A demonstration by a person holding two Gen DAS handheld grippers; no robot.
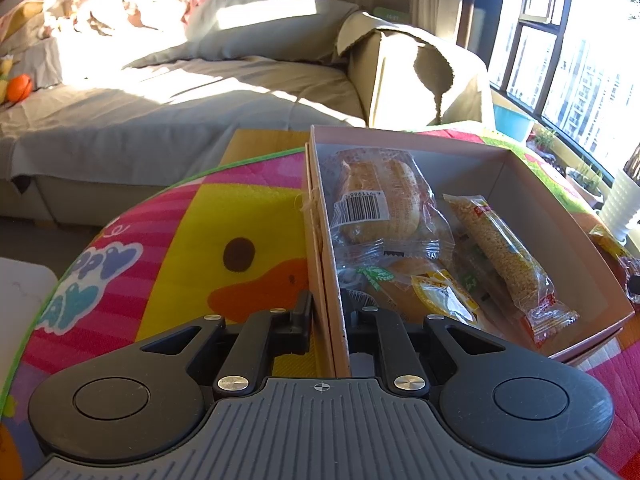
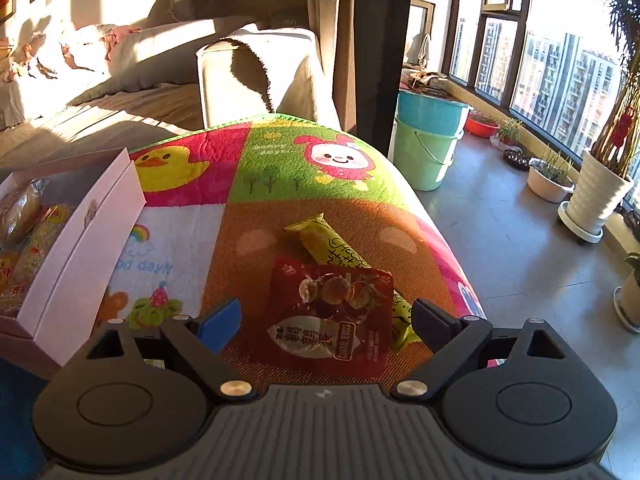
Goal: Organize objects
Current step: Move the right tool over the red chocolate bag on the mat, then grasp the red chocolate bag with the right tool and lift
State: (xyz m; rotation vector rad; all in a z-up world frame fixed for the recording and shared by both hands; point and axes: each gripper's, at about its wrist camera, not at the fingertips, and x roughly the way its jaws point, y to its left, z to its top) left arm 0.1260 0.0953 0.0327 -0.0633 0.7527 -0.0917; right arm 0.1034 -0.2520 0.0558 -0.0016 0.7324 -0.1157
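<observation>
Beyond the table you see a beige cloth-covered sofa (image 1: 224,80) with an orange ball (image 1: 19,87), two stacked plastic buckets (image 2: 428,136) and a white ribbed plant pot (image 2: 600,192) by the window.

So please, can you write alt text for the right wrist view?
The open right gripper hovers over a red snack packet lying on a yellow snack stick on a cartoon play mat. A white box of snacks stands at left.
</observation>
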